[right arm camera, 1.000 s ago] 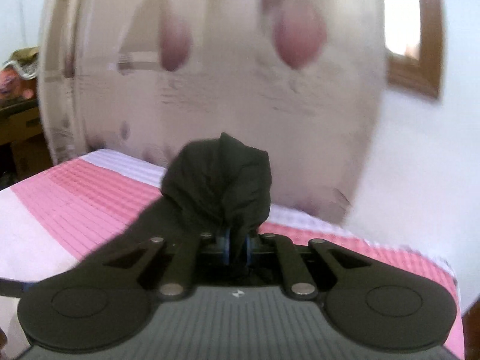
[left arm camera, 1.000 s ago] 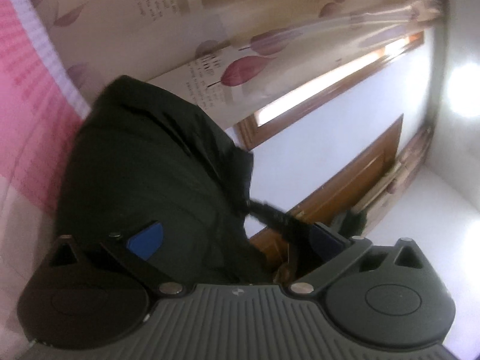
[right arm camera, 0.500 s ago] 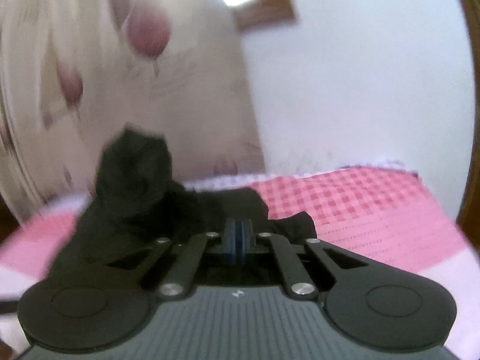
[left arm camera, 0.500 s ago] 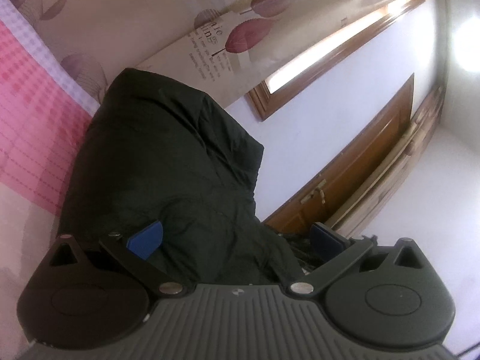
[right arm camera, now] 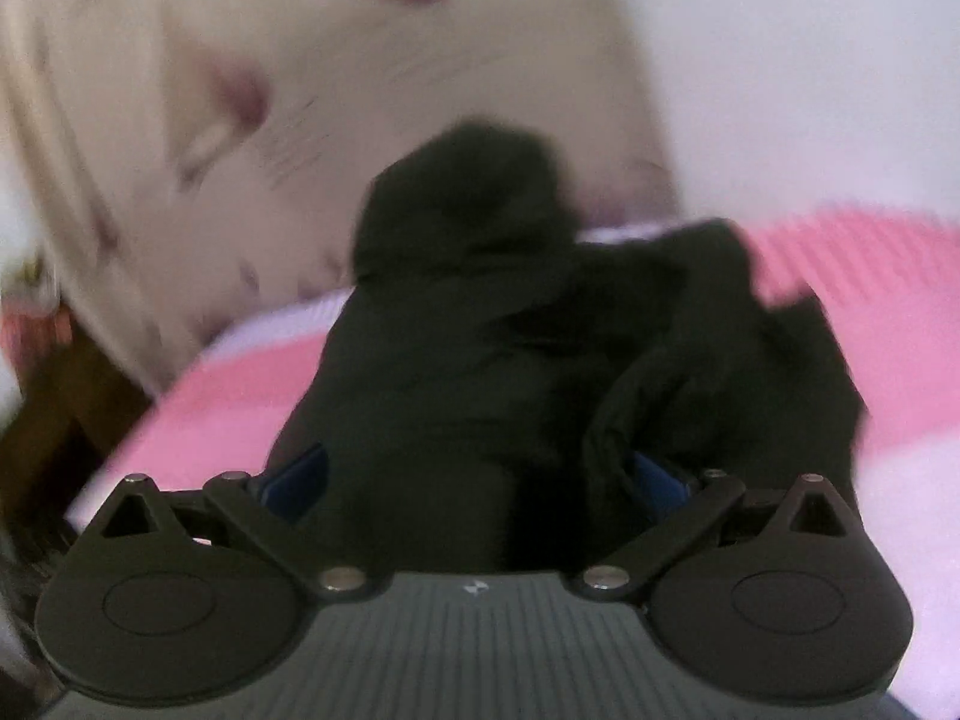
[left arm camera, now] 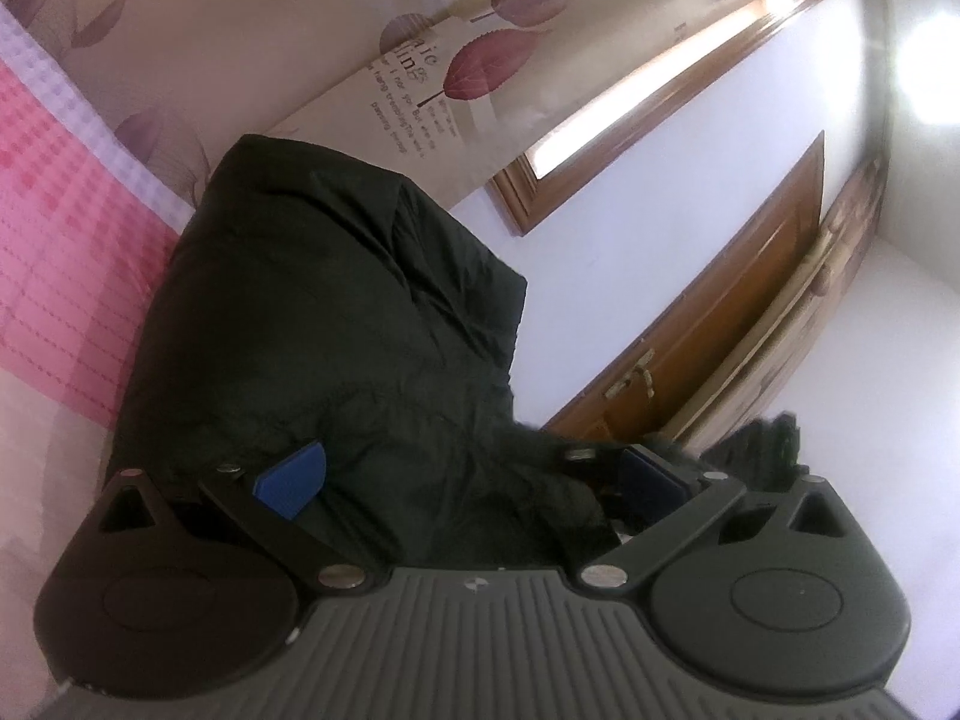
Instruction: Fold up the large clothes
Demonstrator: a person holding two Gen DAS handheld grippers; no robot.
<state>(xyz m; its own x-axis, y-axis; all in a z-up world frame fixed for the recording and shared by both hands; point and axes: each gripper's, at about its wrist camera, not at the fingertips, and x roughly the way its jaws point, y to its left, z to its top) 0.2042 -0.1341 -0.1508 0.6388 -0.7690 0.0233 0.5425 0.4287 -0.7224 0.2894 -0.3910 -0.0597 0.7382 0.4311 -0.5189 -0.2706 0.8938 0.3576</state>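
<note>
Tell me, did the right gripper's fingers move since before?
Yes. The right gripper has just been opening, blue pads spread wide; the black garment lies loose between them, lower against the pink bedspread.

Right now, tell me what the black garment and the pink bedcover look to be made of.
Black garment: seems a thin, smooth woven synthetic with a slight sheen; it creases in sharp, crinkly folds. Could be a light jacket shell, not certain.

Pink bedcover: looks a soft, matte cotton-type fabric, with rows of stitching or woven checks and a pale waffle-textured edge. The fibre itself cannot be told.
</note>
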